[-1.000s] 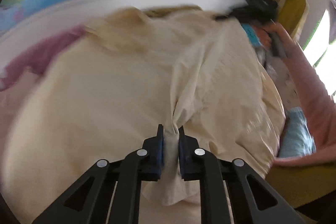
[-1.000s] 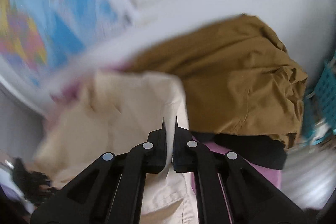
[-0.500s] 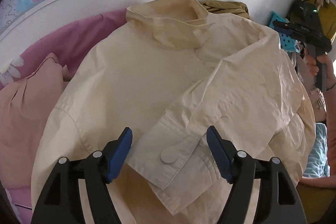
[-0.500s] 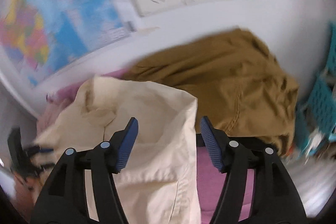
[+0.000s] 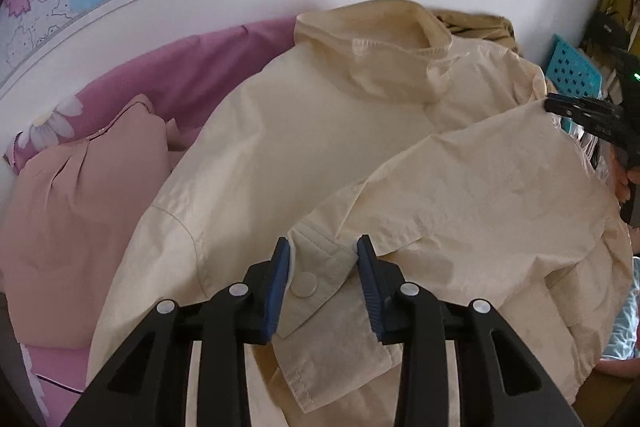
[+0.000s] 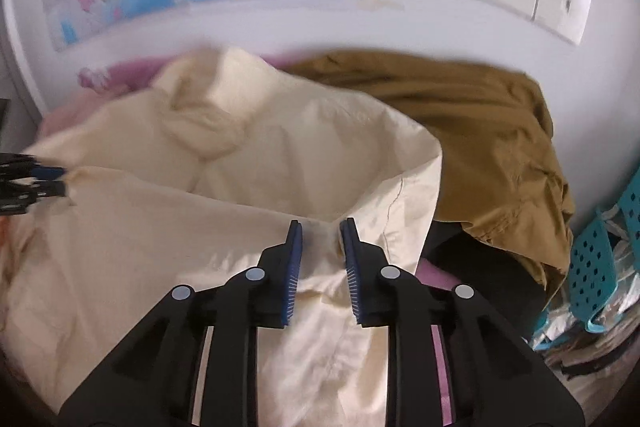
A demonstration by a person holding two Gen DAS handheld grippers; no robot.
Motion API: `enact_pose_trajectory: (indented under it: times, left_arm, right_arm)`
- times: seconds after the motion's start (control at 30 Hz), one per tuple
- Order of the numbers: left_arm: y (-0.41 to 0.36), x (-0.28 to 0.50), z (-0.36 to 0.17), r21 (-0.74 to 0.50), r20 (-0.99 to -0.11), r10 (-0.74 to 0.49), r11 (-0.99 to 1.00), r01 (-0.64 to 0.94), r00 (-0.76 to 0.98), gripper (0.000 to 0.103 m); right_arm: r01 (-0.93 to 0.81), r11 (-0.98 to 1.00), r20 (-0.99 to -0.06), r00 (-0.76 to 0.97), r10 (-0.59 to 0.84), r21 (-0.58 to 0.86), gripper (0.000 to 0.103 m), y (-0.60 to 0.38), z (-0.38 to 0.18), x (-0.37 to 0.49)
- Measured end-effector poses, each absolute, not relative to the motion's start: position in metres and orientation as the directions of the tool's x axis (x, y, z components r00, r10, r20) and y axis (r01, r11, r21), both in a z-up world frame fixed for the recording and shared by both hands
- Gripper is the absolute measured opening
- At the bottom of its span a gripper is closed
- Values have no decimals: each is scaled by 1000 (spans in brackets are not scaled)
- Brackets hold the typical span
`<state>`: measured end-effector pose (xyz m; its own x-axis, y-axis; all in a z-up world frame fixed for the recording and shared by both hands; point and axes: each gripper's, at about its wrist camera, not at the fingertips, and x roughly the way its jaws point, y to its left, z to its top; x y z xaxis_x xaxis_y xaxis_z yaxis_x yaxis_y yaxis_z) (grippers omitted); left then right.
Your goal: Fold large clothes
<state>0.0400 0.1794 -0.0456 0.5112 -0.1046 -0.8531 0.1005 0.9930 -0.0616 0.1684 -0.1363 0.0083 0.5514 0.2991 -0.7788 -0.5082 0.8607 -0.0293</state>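
both tools released jacket (image 5: 360, 155), reclosing | left tool (image 5: 322, 247) over cuff (image 5: 316, 283) | right tool (image 6: 322, 227) over fold edge

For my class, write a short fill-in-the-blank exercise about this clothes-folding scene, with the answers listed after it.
1. The cream cotton jacket lies spread on a ______ bedsheet with a daisy print.
2. Between the pads of the left gripper sits the jacket's buttoned ______.
3. Behind the jacket, against the wall, lies a crumpled ______ garment.
4. The poster on the wall above the bed is a coloured ______.

Missing words: pink; cuff; brown; map
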Motion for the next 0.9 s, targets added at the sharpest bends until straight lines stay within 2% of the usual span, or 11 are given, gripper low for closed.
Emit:
enact_pose_trajectory:
  times: [0.07,0.23,0.3,0.37,0.43,0.53,0.6,0.67,0.73,0.77,0.9]
  left_arm:
    - [178,41,-46,-58,-856,-105,992,108,507,37]
    - [175,39,-50,-30,-865,-84,993,116,494,44]
    - [176,38,-52,-30,-869,-81,993,111,487,47]
    - [177,38,-54,-35,-871,-83,994,106,484,47]
    - [178,39,-55,-36,-873,-83,994,107,481,48]
    - [174,42,-60,-22,-879,-70,994,106,471,49]
    - [173,46,-64,-24,-885,-67,995,97,460,51]
    - [173,47,-62,-30,-888,-62,996,79,455,52]
    - [172,41,-53,-39,-875,-73,996,80,479,61]
    - [172,33,-44,-51,-861,-89,995,88,500,69]
    - [189,-6,-6,-110,-793,-145,989,96,592,74]
  right_arm:
    - [-495,865,-786,567,245,-88,17,-131,-3,179]
    - [-468,878,-832,525,182,-104,17,-124,-33,206]
    - [-464,879,-821,541,184,-109,21,-125,-23,200]
    - [-466,880,-785,577,225,-91,33,-130,-1,185]
    - [-497,866,-745,595,301,-47,35,-131,25,162]
    - [-623,782,-721,545,428,-7,46,-110,44,124]
    - [-688,725,-742,500,448,-26,46,-79,36,106]
    - [-726,688,-776,417,473,29,46,-55,21,103]
    - [-748,661,-821,343,457,56,42,-28,-7,105]
    - [-751,658,-840,318,439,60,42,-18,-20,107]
    - [-722,688,-882,277,381,70,41,-4,-56,120]
